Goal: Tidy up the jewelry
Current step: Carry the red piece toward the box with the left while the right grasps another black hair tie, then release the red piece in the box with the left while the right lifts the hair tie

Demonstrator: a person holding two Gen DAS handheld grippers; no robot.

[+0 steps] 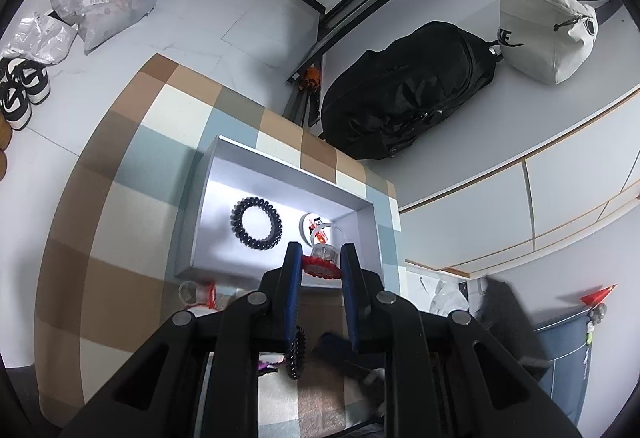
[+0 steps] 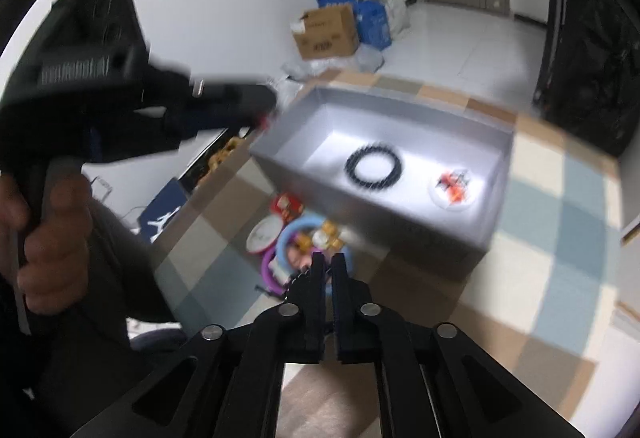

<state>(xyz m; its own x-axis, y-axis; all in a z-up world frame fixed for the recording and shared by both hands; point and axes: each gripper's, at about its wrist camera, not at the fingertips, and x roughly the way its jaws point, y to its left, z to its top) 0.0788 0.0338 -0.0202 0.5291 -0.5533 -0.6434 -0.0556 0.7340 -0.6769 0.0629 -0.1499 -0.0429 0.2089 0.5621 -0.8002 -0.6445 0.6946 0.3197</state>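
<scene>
A silver box point(image 1: 276, 162) point(image 2: 372, 198) sits on a checkered cloth and holds a black coil hair tie point(image 1: 256, 224) point(image 2: 374, 166) and a white round badge point(image 1: 314, 228) point(image 2: 454, 190). My left gripper point(image 1: 320, 258) is shut on a red ruffled bracelet point(image 1: 320, 268) with a clear charm, over the box's near edge. Another black coil tie point(image 1: 296, 354) lies under its fingers. My right gripper point(image 2: 328, 262) is nearly shut with a thin gap, over a pile of bangles and trinkets point(image 2: 304, 242) beside the box; a black ridged piece sits at its left finger.
A black backpack point(image 1: 404, 90) and a white Nike bag point(image 1: 548, 30) lie on the floor beyond the table. Cardboard and blue boxes point(image 2: 332, 30) stand near the wall. The left hand and its gripper handle point(image 2: 120, 110) fill the left of the right wrist view.
</scene>
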